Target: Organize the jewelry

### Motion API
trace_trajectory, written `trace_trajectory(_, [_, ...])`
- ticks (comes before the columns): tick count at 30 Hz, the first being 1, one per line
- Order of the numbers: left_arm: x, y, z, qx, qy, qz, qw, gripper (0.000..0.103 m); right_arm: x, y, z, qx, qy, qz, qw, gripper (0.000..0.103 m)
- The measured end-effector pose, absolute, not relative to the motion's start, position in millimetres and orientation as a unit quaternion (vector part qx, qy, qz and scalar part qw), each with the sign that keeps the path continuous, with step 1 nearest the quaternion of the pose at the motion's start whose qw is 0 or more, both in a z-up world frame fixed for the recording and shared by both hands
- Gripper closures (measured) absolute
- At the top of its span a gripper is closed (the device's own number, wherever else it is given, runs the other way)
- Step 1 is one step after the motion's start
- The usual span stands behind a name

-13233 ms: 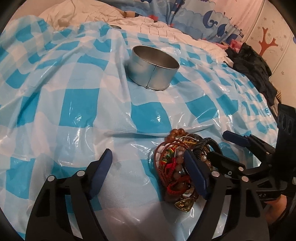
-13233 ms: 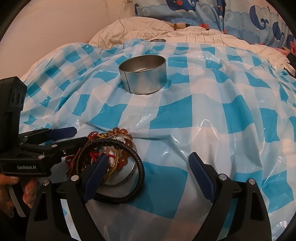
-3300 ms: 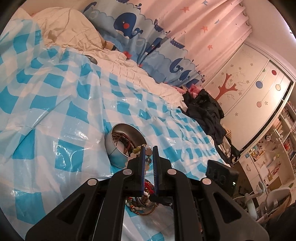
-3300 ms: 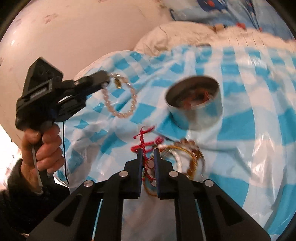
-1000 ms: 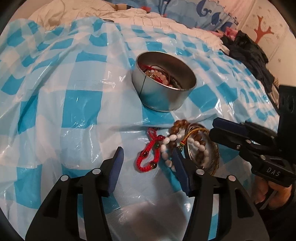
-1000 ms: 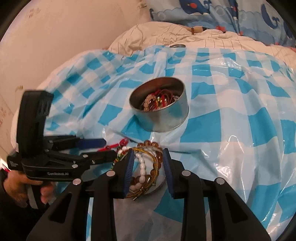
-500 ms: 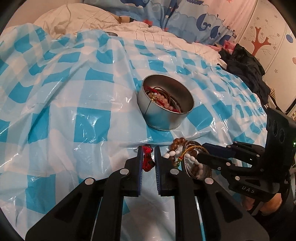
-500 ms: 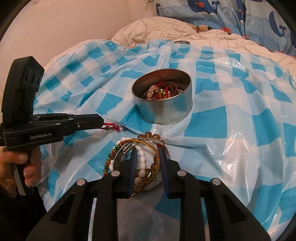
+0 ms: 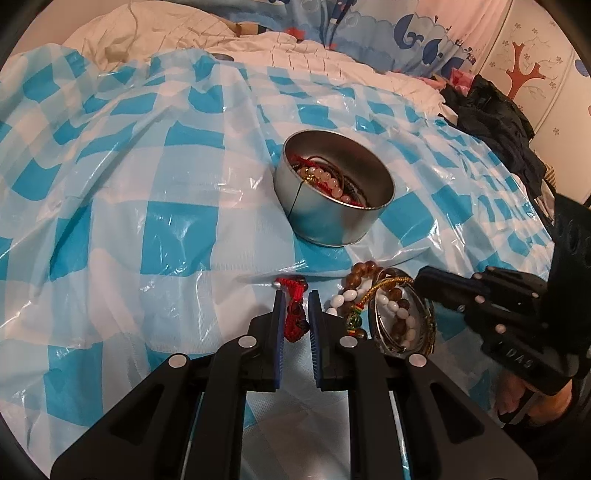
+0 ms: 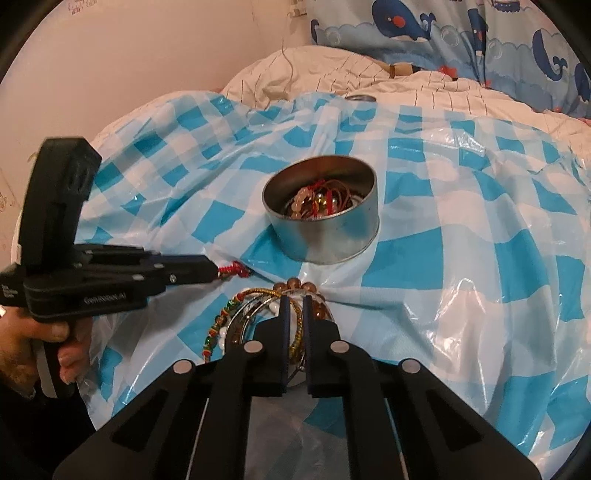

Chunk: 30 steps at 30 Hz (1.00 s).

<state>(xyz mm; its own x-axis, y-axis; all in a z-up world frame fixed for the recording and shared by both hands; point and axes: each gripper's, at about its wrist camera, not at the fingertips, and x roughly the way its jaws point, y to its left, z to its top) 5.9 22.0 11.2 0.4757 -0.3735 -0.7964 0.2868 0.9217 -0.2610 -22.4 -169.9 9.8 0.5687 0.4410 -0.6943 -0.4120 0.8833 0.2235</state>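
A round metal tin (image 9: pixel 334 208) (image 10: pixel 323 214) sits on the blue-checked plastic sheet and holds several bracelets. My left gripper (image 9: pixel 294 297) (image 10: pixel 216 272) is shut on a red cord bracelet (image 9: pixel 293 314) (image 10: pixel 233 269), just in front of the tin and low over the sheet. A pile of bracelets (image 9: pixel 388 310) (image 10: pixel 258 317) lies on the sheet: brown beads, white beads, gold and silver bangles. My right gripper (image 10: pixel 293 301) (image 9: pixel 423 275) is shut on the gold bangle (image 10: pixel 299 334) of that pile.
The checked sheet (image 9: pixel 147 184) covers a bed. Crumpled cream bedding (image 10: pixel 332 77) and whale-print pillows (image 10: pixel 443 33) lie behind it. Dark clothes (image 9: pixel 495 122) sit at the far right. A wall (image 10: pixel 147 55) rises at the left.
Both grippers have closed: the left on the red cord bracelet, the right on the gold bangle. The left gripper has lifted the red bracelet slightly away from the pile.
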Motion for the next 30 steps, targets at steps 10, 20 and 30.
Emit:
trace_trajectory(10, [8, 21, -1, -0.042, 0.495, -0.18, 0.849, 0.059, -19, -172, 7, 0.026, 0.406, 0.235, 0.883, 0.072])
trace_trajectory(20, [9, 15, -5, -0.023, 0.498, -0.178, 0.848, 0.047, -20, -165, 0, 0.006, 0.421, 0.235, 0.876, 0.081])
trace_trajectory(30, [10, 13, -5, -0.018, 0.499, -0.176, 0.848, 0.043, -25, -172, 16, 0.008, 0.38, 0.229, 0.896, 0.099])
